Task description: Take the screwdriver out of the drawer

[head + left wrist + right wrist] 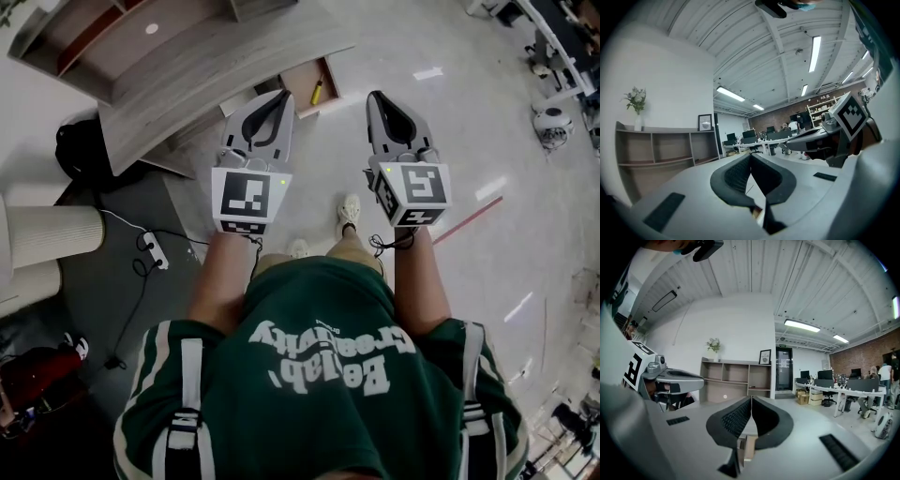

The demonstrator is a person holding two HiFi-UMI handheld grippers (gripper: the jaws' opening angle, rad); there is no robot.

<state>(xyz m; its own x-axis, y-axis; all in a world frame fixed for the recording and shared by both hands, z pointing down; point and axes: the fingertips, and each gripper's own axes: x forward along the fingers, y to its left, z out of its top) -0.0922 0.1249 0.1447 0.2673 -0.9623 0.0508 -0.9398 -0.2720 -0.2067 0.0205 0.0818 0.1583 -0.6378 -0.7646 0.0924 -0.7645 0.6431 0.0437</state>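
Left claw [280, 99], clenched on nothing, held out level, apparently on approach; beyond the tips, the open drawer [301, 84] with the yellow screwdriver [318, 91] inside, seen in the head view only; right claw [378, 99], likewise clenched and empty. Its own view shows only the shelf unit [736, 379]
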